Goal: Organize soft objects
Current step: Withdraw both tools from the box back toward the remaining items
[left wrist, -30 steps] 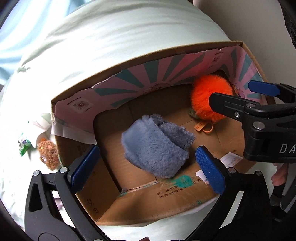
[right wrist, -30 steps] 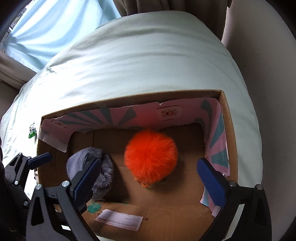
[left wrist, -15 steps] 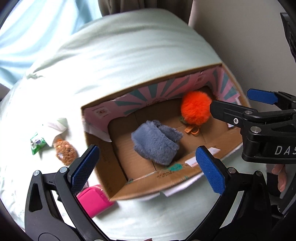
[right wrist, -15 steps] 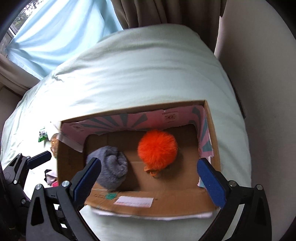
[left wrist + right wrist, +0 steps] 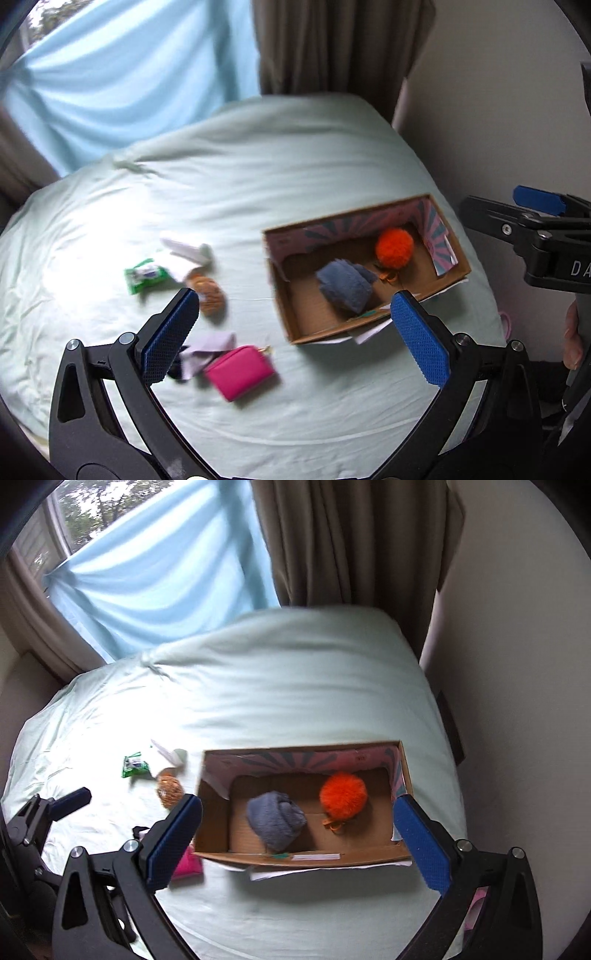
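Left gripper (image 5: pixel 294 334): I am holding it released and empty, jaws spread wide above the bed (image 5: pixel 258 177); nothing sits between the pads.
Right gripper (image 5: pixel 299 842): I am holding it spread wide and empty too, hanging over the near wall of the cardboard box (image 5: pixel 303 858).
Step in hand: I judge I am picking the next loose soft item for the box, most likely with the left gripper.
Doing it well: I am planning to come straight down over one item only, clamp across its narrow side, press lightly into the sheet, then lift clear of the box rim before letting go.
Pink pouch (image 5: pixel 240 371): it is lying nearest, just under the left gripper, toward its left pad, beside a pale cloth scrap (image 5: pixel 207 349).
Brown fuzzy toy (image 5: pixel 208 293): it is lying just beyond the left pad, on the sheet.
Green packet (image 5: pixel 146 275): it is lying farther left, touching a white wrapper (image 5: pixel 188 251).
Box contents: the grey plush (image 5: pixel 275 819) and the orange pompom (image 5: pixel 343 795) are already resting inside, side by side.
Risk: I am guessing the pouch could slide on the soft sheet.
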`<state>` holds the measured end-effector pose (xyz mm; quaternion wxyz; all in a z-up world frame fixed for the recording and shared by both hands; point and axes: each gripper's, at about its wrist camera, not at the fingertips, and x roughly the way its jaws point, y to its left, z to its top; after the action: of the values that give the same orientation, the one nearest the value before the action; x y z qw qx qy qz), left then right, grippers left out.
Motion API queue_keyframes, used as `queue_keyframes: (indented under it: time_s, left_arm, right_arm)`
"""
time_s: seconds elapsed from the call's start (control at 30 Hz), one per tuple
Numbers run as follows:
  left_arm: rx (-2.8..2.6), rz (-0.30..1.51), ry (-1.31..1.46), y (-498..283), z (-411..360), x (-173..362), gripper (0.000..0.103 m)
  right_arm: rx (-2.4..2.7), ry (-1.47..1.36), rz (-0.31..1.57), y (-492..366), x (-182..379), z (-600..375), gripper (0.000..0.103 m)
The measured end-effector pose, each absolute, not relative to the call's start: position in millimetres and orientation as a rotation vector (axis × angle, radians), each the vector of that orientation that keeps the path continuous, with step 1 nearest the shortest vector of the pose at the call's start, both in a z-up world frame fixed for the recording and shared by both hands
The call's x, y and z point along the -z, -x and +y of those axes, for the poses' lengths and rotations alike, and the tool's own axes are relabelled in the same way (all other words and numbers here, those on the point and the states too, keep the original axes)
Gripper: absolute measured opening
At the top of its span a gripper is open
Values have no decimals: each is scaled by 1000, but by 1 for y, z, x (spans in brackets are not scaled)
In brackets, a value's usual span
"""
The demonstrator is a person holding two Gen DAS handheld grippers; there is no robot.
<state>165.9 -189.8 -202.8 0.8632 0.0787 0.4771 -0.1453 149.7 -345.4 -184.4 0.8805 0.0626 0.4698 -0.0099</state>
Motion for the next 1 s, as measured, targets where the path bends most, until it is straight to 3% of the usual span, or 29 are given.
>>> queue_keyframes:
  time_s: [0.43, 1.0]
  left_arm:
    - [182, 828, -56, -95, -16, 121, 103]
    - [267, 828, -41, -107, 130, 127, 103]
  right_arm:
    - [-13, -129, 823, -80, 111, -231, 103]
    - [131, -165, 794, -53, 123, -113, 103]
